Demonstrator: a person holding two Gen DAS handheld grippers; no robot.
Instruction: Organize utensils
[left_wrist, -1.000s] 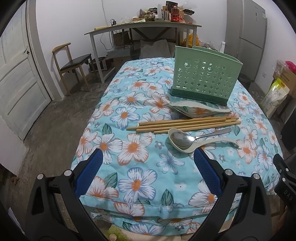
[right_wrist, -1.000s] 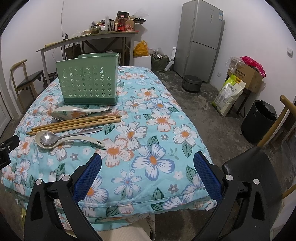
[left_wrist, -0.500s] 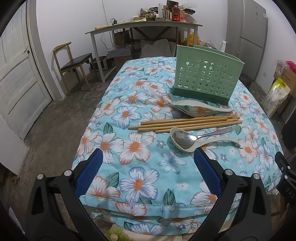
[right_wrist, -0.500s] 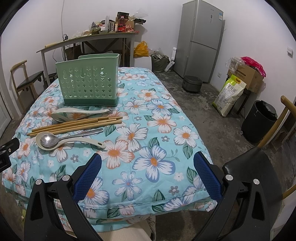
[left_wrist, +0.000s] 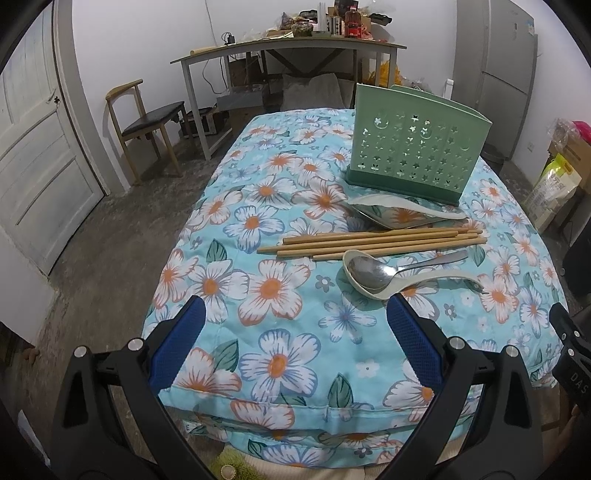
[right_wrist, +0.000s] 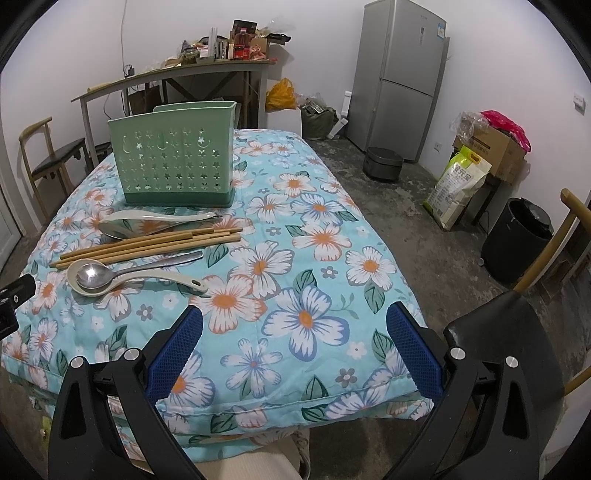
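A green perforated utensil holder (left_wrist: 415, 155) (right_wrist: 177, 166) stands upright on the flowered tablecloth (left_wrist: 273, 288) (right_wrist: 306, 317). In front of it lie a large pale serving spoon (left_wrist: 395, 214) (right_wrist: 147, 223), several wooden chopsticks (left_wrist: 373, 242) (right_wrist: 147, 245), and a metal spoon (left_wrist: 373, 271) (right_wrist: 96, 277) resting in a cream ladle (left_wrist: 406, 284) (right_wrist: 147, 278). My left gripper (left_wrist: 295, 314) is open above the table's near edge, short of the ladle. My right gripper (right_wrist: 295, 323) is open too, right of the utensils, with nothing between its fingers.
Behind the table are a cluttered desk (left_wrist: 288, 48), a wooden chair (left_wrist: 147, 122) and a white door (left_wrist: 33, 155). A fridge (right_wrist: 402, 74), a rice cooker (right_wrist: 382, 162), a sack (right_wrist: 458, 184), a black bin (right_wrist: 517, 240) and a chair (right_wrist: 517, 332) stand to the right.
Both grippers have drifted slightly forward toward the utensils; the table and holder look a little closer. The utensils have not moved and both grippers stay open.
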